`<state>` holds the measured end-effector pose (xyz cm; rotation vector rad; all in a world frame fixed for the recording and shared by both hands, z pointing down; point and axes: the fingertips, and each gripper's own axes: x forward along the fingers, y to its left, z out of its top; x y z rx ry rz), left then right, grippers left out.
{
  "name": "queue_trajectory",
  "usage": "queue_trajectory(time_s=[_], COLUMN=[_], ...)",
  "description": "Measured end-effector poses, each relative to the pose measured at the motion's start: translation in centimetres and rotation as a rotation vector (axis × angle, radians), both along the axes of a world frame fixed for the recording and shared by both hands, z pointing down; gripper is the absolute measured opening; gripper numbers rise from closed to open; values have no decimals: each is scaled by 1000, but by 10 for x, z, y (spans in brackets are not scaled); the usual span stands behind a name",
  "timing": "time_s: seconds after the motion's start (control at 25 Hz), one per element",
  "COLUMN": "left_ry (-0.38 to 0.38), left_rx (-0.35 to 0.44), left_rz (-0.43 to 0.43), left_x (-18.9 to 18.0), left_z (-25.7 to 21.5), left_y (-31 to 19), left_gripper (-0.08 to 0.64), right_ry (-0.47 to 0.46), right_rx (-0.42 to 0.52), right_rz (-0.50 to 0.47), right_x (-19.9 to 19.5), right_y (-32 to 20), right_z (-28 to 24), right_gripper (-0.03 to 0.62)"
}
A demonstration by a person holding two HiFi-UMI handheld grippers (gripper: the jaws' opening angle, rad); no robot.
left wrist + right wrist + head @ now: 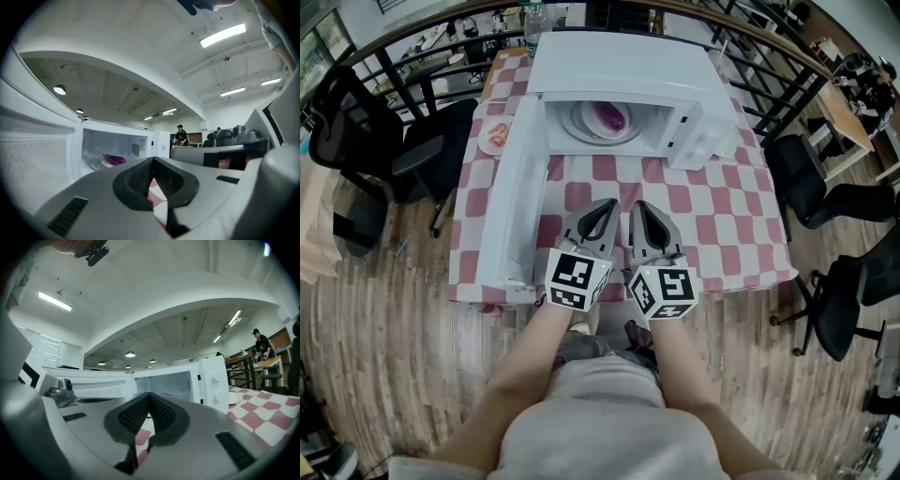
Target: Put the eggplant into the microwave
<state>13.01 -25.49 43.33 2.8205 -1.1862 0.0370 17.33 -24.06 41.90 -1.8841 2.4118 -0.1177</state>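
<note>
The white microwave (623,70) stands at the back of the checkered table (722,225), its door (514,202) swung open toward the left front. The purple eggplant (613,117) lies on the glass plate inside the cavity. It also shows low in the cavity in the left gripper view, eggplant (114,160). My left gripper (604,206) and right gripper (643,207) hover side by side over the table's front part, well short of the microwave. Both point level at it. Both are shut with nothing between the pads, as the left gripper (152,161) and right gripper (149,396) views show.
A plate with food (495,134) sits on the table left of the microwave, beyond the open door. A bottle (534,21) stands behind the microwave. A small white plate (234,399) lies right of the microwave. Black chairs (441,150) flank the table, and a railing runs behind.
</note>
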Motion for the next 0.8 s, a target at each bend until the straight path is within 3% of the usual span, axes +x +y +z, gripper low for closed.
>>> queue_trajectory(time_s=[0.8], left_ry=[1], left_rx=[32], left_rz=[44], left_x=[1], left_z=[-8], left_y=[20], left_gripper=[5], right_ry=[73], right_rx=[25], right_rz=[9], right_x=[-10], right_y=[20], right_z=[-7], right_gripper=[25])
